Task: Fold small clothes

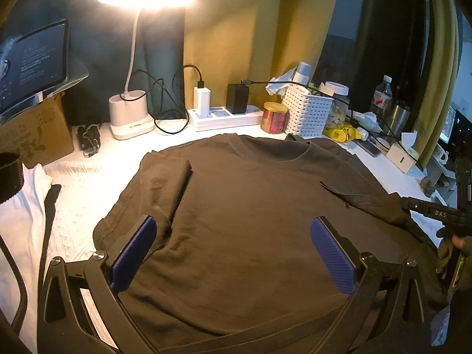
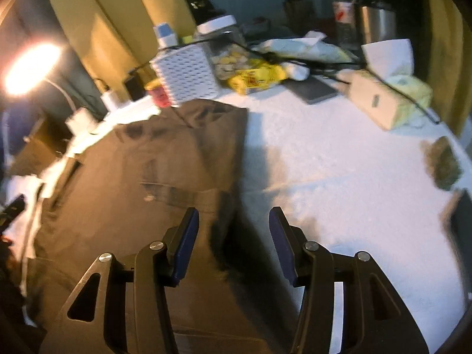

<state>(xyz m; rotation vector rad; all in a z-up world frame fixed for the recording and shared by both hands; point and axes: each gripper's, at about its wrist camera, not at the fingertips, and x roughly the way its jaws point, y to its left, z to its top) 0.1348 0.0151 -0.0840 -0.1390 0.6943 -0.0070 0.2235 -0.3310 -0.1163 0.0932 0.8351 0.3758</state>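
From the left wrist camera, a brown shirt lay flat on the white desk, with its neck hole on the far side by the white basket. The shirt's left sleeve was already turned in on top of it. The cloth looked soft and thick, with small wrinkles. The left tongs hung over the near half of the shirt, wide apart, with nothing between them.

From the right wrist camera, the picture was a bit blurry. The shirt ran long, away from the camera, and its right edge lay straight ahead. The right tongs were apart and empty, one blue ribbed pad over the cloth and the other over bare desk. The right hand looked nearer that edge, so it would likely take it.
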